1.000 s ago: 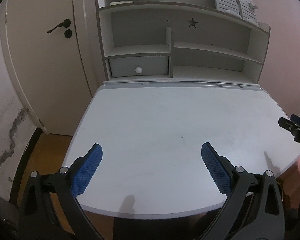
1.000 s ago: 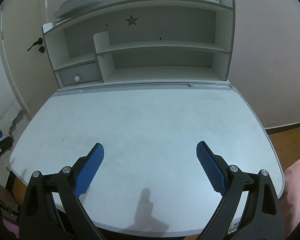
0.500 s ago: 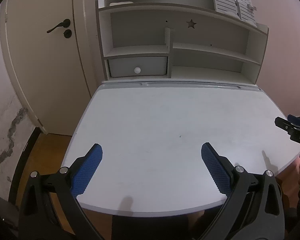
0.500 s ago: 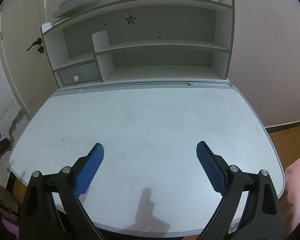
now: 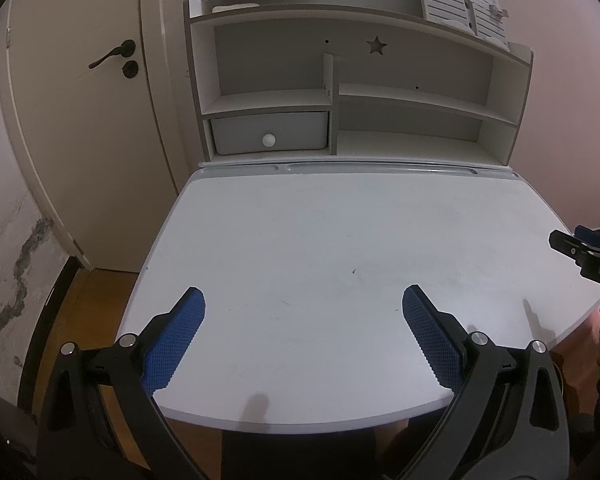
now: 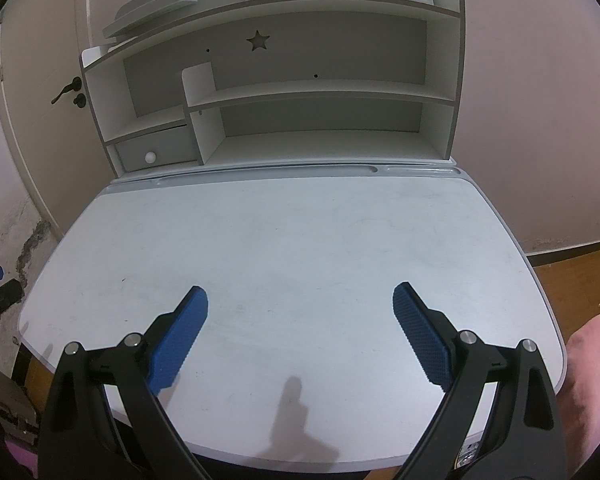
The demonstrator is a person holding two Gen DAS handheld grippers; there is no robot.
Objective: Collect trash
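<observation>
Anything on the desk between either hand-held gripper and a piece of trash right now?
No trash shows in either view, so nothing can be blocked. The left hand-held gripper and right hand-held gripper both hang open over the bare white desk top. The shelf unit behind it also shows no trash.

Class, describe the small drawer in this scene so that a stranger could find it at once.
Start at the white desk and look to the shelf unit standing along its back edge. The drawer sits in the bottom left compartment. It alone is closed by a front panel with a round white knob; the other compartments are open.
</observation>
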